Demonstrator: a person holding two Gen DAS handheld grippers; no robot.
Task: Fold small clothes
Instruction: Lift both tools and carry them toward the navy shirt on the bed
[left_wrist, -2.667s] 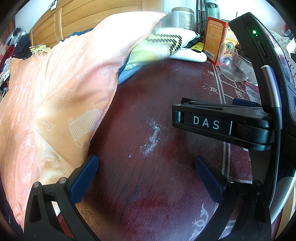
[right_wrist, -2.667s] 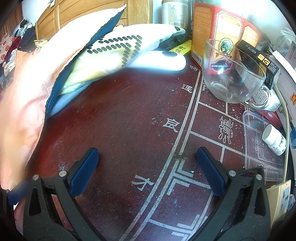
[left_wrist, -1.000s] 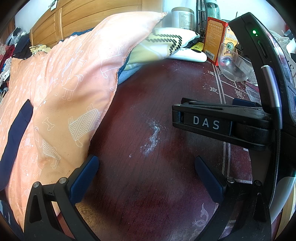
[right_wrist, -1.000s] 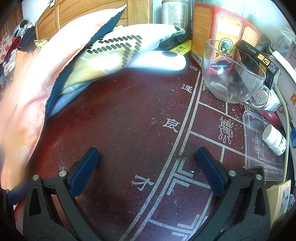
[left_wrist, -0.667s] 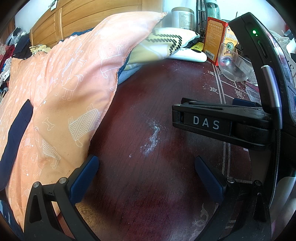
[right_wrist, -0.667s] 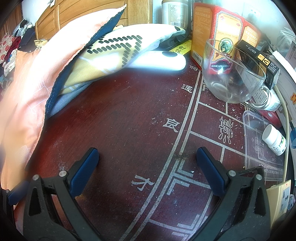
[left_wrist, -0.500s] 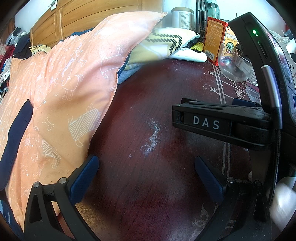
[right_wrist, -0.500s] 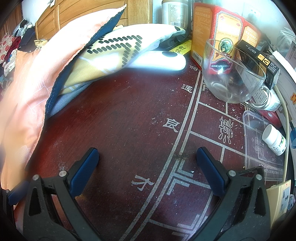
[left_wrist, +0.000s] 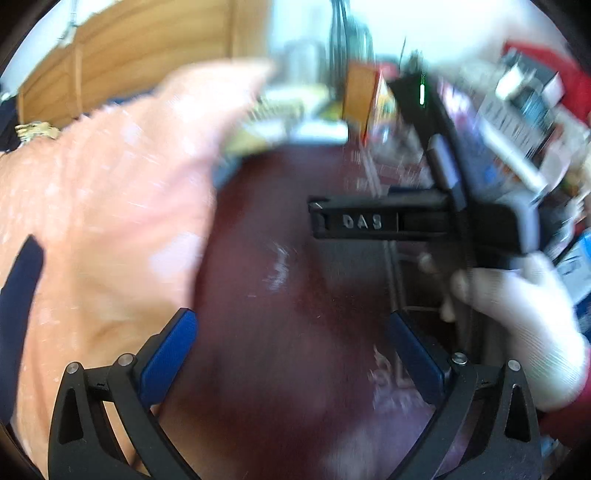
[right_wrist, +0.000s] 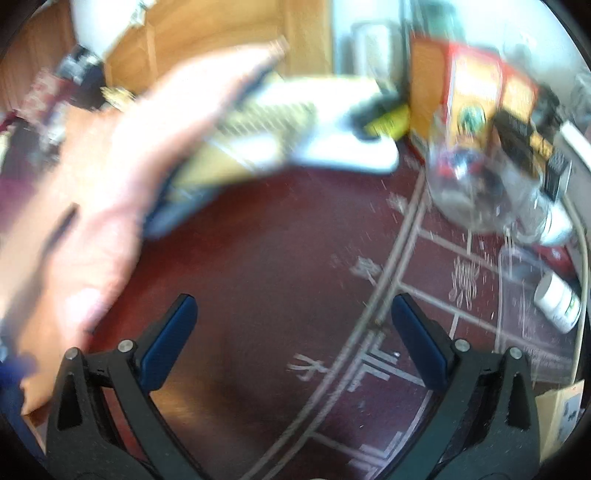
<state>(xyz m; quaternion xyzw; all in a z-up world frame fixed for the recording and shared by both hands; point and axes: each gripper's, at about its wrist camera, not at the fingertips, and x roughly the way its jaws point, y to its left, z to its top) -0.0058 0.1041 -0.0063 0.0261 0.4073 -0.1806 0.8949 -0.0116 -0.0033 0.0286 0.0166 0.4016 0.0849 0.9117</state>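
both grippers (left_wrist: 291, 339) (right_wrist: 293, 328) gape; peach cloth (left_wrist: 96, 221) lies left.

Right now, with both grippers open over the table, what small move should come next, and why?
Probably swing the left gripper left toward the peach cloth. Both it and the right gripper are open and empty over bare red table, and that cloth lies nearest the left fingers.

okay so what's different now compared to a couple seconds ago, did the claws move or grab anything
Both views, sharp before, are now motion-blurred, so both claws have started moving; direction is hard to tell. A white-gloved hand has come into the left view, gripping the other tool's black body. Nothing was grabbed: left claw and right claw stay open and empty. The peach cloth and the glass bowl sit about where they were.
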